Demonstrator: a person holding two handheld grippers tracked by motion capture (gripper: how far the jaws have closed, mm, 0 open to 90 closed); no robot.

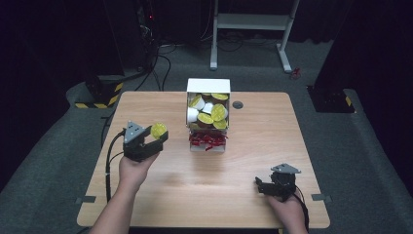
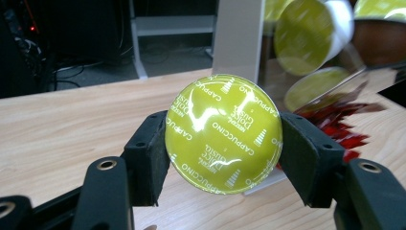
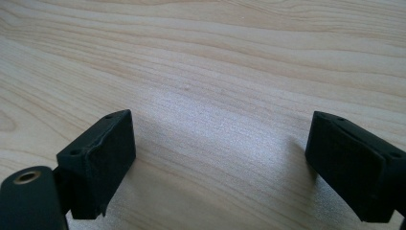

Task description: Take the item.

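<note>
The left tongs (image 2: 223,148) are clamped on 1 round yellow-green coffee pod (image 2: 223,133), with a pad pressing on each side of it. The pod is held up above the wooden table (image 1: 160,195), to the left of the white box (image 1: 208,87) full of more pods. Red bits (image 1: 208,140) lie at the front of that box. The right tongs (image 3: 220,163) are wide apart with nothing between them, low over the bare table near the person's side.

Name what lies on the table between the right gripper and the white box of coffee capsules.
Nothing: in the high view, only bare wooden table separates the right gripper from the white box and the red wrappers before it.
</note>
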